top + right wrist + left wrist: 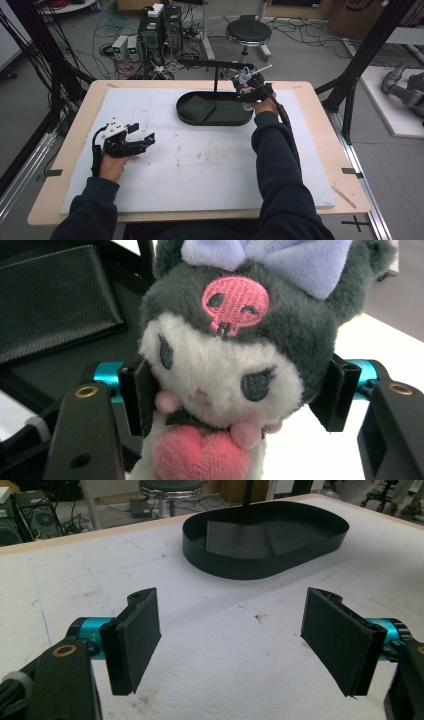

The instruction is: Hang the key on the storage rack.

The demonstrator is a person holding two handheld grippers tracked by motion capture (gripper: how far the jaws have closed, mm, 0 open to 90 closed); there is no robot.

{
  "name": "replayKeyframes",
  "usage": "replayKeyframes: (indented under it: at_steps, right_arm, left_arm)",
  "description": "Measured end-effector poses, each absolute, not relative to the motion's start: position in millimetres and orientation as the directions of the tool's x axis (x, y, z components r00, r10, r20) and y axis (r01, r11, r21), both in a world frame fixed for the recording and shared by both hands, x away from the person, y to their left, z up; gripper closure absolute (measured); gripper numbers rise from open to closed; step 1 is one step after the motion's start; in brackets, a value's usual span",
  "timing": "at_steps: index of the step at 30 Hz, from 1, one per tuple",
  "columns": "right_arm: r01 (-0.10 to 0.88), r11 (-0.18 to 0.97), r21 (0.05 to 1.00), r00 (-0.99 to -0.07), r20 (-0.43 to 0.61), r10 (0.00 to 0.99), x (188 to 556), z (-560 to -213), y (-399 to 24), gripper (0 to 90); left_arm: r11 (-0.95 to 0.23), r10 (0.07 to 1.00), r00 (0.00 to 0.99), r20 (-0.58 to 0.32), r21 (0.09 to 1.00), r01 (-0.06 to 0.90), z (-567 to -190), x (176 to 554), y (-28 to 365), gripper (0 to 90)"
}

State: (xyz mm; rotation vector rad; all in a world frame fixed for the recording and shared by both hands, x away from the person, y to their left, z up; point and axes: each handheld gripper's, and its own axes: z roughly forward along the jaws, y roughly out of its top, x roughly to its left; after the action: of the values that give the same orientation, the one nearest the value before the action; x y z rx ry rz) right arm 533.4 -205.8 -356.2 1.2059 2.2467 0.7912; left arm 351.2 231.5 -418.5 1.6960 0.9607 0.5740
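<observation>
**At the tray's right end: plush toy held beside the stand**

At the far side of the table (150, 210), the right hand-held gripper (248, 89) is clamped on a small plush toy (225, 370), its two black pads pressing the toy's head from either side. In the right gripper view the toy faces the camera upright: dark grey hood with a pink skull emblem, lilac bow on top, white face, pink heart at the chest. Its long axis runs head-up between the jaws, roughly crosswise to the line on which they close.

Seen from the high view, the toy (244, 76) sits above the right end of the black oval tray (186, 117), close under the horizontal bar of the stand (216, 63) that rises from the tray's far side. Whether the toy touches that bar cannot be told at this size; it appears just beside it. The tray floor, holding a dark folded cloth (196, 108), lies directly below and to the left of the toy, so a placing move would go downward, a hanging move upward and away from the person.

The left hand-held gripper (144, 138) rests low over the white mat (210, 170), well apart from the tray, jaws spread wide with nothing between them. The right hand is plainly the nearer one to the tray.
</observation>
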Motion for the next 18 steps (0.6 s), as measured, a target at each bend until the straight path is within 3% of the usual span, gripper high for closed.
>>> replayKeyframes:
  at_steps: [9, 18]
  right_arm:
    - [0.618, 0.42, 0.665, -0.532, -0.041, 0.846, 529.9, -358.8, -212.0, 22.2]
    - [0.527, 0.465, 0.712, -0.617, -0.056, 0.785, 499.1, -330.1, -227.7, 23.7]
  left_arm:
    - [-0.091, 0.821, 0.56, -0.111, 0.943, 0.32, -417.5, 350.7, 233.4, 23.4]
    - [-0.079, 0.823, 0.556, -0.121, 0.944, 0.322, -417.9, 351.8, 234.5, 23.4]
